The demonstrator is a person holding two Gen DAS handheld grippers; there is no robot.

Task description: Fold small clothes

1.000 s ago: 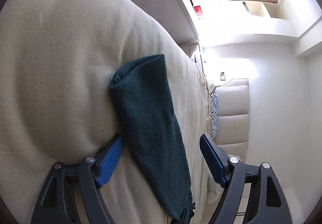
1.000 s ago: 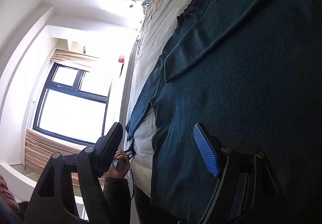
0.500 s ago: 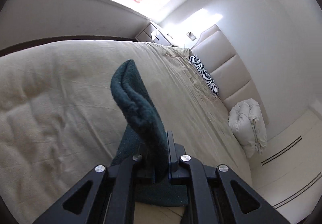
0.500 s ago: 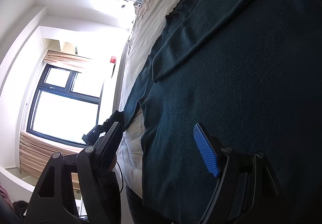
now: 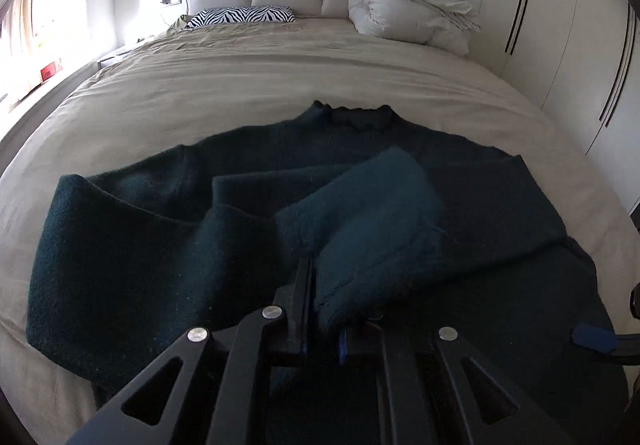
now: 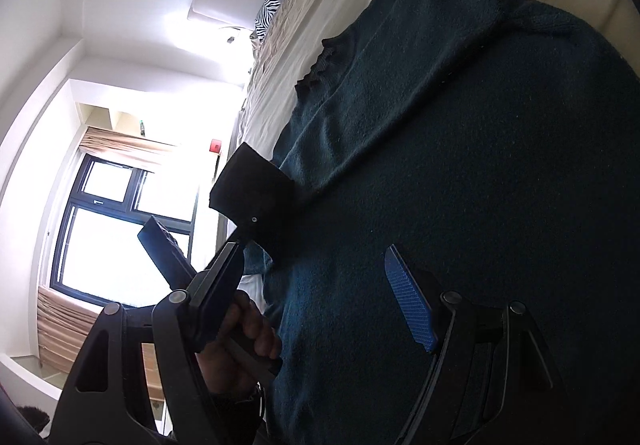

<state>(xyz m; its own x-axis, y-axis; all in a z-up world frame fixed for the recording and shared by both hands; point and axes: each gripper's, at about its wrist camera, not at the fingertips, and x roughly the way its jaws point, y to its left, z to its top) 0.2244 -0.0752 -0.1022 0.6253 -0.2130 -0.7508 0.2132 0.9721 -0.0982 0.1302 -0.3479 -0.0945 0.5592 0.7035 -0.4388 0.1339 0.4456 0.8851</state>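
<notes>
Beige bed [image 5: 240,85] under my sweater [image 5: 120,245]; left gripper [image 5: 322,309] pinches the cuff [image 5: 360,237], right gripper [image 6: 316,285] spread, empty; loosening jaws could drop it

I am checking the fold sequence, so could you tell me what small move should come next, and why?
Probably lower the left claw and let go: it grips the sleeve cuff, already carried across the dark green sweater, where the other sleeve lies folded.
</notes>
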